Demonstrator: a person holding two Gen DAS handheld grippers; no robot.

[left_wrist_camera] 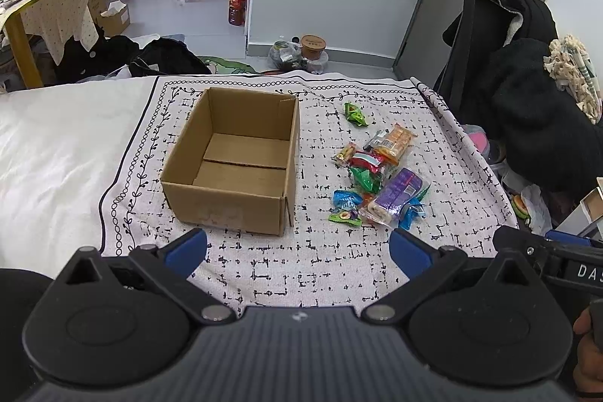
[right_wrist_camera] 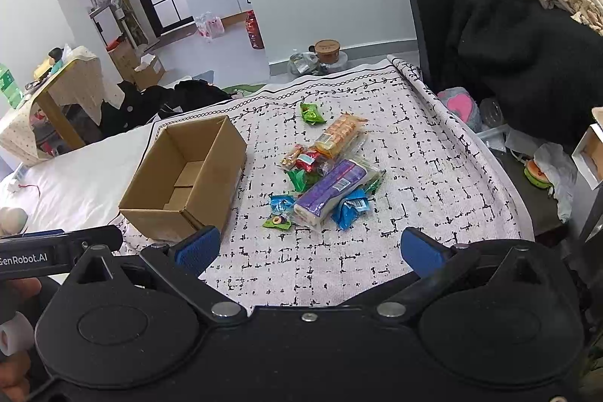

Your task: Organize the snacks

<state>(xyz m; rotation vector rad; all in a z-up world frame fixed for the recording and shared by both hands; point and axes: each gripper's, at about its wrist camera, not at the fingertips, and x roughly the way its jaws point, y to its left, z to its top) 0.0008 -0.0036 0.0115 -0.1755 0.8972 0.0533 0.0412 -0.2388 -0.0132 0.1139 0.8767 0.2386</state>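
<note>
Both hand-held grippers (left_wrist_camera: pixel 297 253) (right_wrist_camera: pixel 307 251) gape before snacks (right_wrist_camera: pixel 324 172).

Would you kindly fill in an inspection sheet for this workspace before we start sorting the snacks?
Surface: patterned cloth spread over a white bed.
Job's things: open cardboard box, nothing in it; snack pile on the cloth beside it; one green packet lying apart, behind the pile.
Clutter: nothing seen on the cloth besides these.
Grippers: left tool and right tool both open, holding nothing, short of the snacks.
Cables: a thin cord at the bed's far edge.
Surroundings: dark clothes heaped to the right; red bottle on the floor.
</note>
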